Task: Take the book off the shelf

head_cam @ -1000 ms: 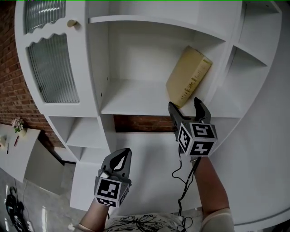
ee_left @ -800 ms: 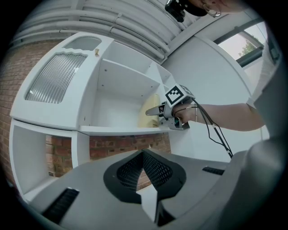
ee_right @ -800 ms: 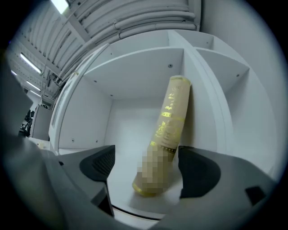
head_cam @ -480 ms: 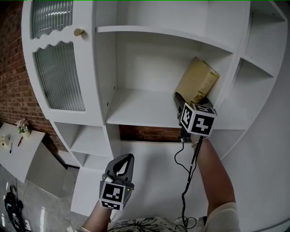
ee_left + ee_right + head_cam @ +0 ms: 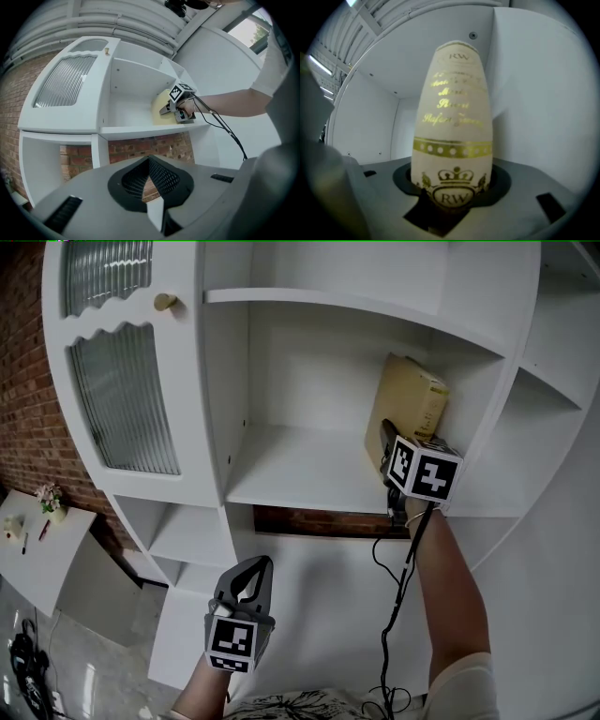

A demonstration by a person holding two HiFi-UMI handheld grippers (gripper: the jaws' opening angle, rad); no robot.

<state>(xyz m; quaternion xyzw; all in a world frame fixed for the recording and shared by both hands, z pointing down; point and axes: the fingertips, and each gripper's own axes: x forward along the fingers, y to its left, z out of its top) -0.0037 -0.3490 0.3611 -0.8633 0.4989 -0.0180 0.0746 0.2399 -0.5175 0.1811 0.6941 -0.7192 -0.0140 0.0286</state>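
At the shelf's point(image 5: 291, 465) right end the book point(image 5: 410, 412) leans against the side wall. The right gripper's point(image 5: 387, 444) jaws, just closing, pinch its spine's foot. The left gripper point(image 5: 253, 570), below the shelf, has its jaws pressed together.

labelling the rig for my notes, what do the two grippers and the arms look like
Both the left gripper and right gripper are dark grey, two-jawed, each with a cube of black-and-white square markers. A black cable hangs from the right one. The person wears a light short sleeve.
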